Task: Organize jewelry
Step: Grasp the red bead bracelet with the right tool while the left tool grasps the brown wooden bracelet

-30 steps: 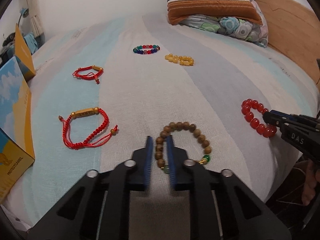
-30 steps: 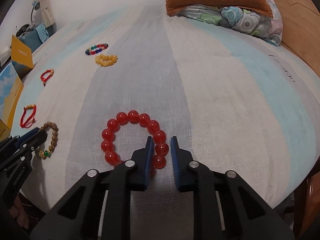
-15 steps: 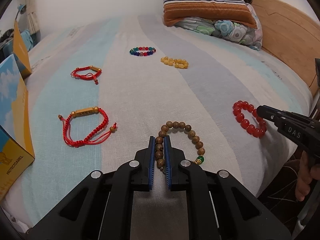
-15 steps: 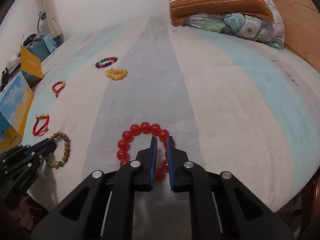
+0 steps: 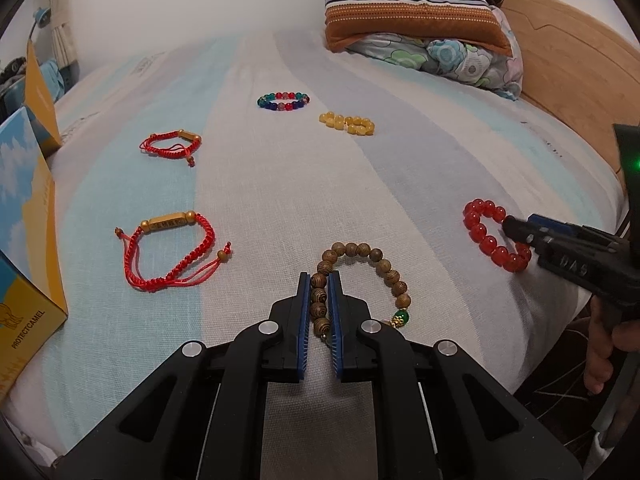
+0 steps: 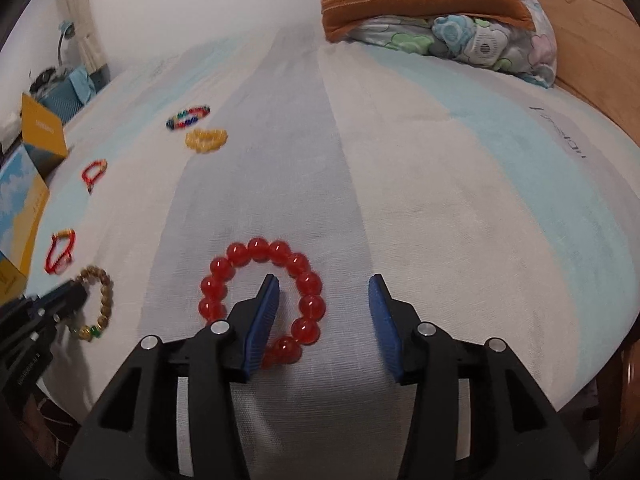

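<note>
Wooden brown beads sit pinched between the fingers of my left gripper (image 5: 319, 300); that wooden bracelet (image 5: 362, 280) lies on the striped bed sheet (image 5: 304, 184) near the front edge. My right gripper (image 6: 323, 312) is wide open and holds nothing, with one finger inside the ring of the red bead bracelet (image 6: 262, 292). Further out lie two red cord bracelets (image 5: 172, 254), a yellow bead bracelet (image 5: 347, 123) and a many-colored bracelet (image 5: 283, 101), all spread apart. I think the sorting has barely begun. The yellow box (image 5: 24, 240) waits at the left.
</note>
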A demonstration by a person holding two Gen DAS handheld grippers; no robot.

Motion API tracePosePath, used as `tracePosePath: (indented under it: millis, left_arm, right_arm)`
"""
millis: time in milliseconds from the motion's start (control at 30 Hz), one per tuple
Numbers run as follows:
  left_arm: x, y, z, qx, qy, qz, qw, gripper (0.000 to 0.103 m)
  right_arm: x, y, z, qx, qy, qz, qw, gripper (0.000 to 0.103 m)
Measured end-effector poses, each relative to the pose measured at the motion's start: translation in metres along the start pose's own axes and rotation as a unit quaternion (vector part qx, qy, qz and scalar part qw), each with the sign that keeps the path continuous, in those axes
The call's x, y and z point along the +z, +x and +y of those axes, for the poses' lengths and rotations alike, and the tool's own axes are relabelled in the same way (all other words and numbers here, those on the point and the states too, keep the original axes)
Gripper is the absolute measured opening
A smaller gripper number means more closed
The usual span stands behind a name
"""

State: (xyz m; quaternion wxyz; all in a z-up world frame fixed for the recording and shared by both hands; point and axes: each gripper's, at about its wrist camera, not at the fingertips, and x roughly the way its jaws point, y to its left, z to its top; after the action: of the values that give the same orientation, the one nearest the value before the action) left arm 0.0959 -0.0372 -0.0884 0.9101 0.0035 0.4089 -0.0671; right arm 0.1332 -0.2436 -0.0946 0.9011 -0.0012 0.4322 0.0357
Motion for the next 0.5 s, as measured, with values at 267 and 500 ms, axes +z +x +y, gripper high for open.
tracePosePath:
  millis: [267, 500]
  left_arm:
    - [0.000, 0.000, 0.000, -0.001, -0.001, 0.000, 1.0000, 0.008]
    - [-0.001, -0.004, 0.000, -0.008, -0.004, -0.002, 1.0000, 0.008]
  right_arm:
    - [-0.001, -0.001, 0.002, 0.006, -0.011, 0.004, 1.000, 0.015]
    - [0.003, -0.013, -0.003, 0.034, 0.008, -0.021, 0.999, 0.013]
